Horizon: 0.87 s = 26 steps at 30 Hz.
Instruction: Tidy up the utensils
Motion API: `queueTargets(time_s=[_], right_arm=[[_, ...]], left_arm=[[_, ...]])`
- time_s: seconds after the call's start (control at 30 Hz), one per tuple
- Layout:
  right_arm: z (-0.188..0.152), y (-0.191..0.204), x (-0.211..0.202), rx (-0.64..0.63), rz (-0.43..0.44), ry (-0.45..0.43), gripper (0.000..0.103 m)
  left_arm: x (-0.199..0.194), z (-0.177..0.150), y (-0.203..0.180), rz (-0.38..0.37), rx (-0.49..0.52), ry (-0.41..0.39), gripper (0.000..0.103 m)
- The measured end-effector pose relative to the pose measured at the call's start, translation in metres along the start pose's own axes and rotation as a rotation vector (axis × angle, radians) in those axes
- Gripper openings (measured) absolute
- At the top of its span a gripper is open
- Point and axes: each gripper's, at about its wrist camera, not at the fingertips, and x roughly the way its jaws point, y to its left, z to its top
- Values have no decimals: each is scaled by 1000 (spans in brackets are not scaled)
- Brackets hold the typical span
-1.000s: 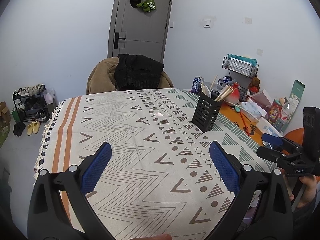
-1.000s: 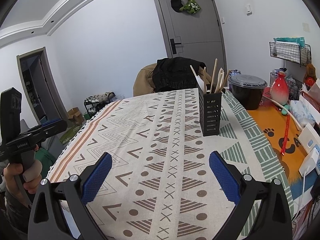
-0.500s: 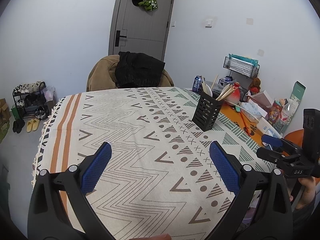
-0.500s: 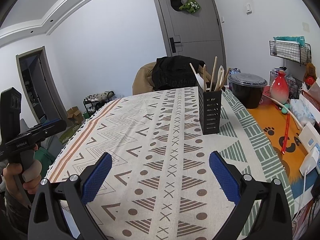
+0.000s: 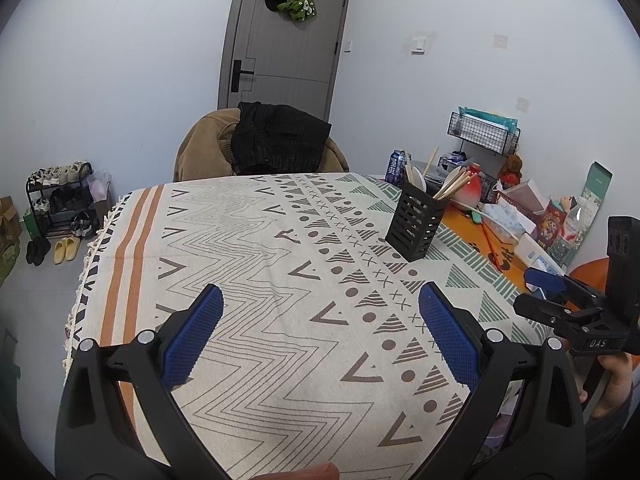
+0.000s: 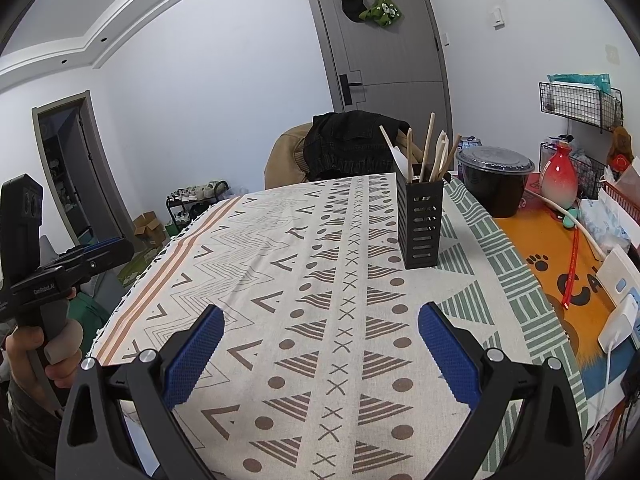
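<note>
A black slotted utensil holder (image 5: 416,222) (image 6: 420,220) stands upright on the patterned tablecloth (image 5: 260,280) (image 6: 320,280), toward the far right. Several pale chopsticks and spoons (image 6: 430,156) (image 5: 450,184) stick out of its top. My left gripper (image 5: 320,328) hovers open over the near part of the cloth with nothing between its blue pads. My right gripper (image 6: 320,336) is also open and empty, well short of the holder. Each gripper appears at the edge of the other's view, held by a hand.
A chair draped with a black jacket (image 5: 276,140) stands at the table's far end. Right of the cloth, an orange mat (image 6: 560,264) carries a black lidded bowl (image 6: 496,176), a red vase (image 6: 560,176), boxes and cables. A shoe rack (image 5: 60,200) stands on the floor at left.
Both views have drawn back slightly, so the holder looks a little farther away. Both grippers stay open and empty.
</note>
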Motion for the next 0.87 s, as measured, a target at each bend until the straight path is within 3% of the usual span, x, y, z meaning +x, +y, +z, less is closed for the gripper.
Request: queueTargets(time_s=[0.87], right_arm=[[-2, -6, 8, 25, -7, -1, 95]], left_arm=[[4, -6, -2, -15, 10, 0, 97]])
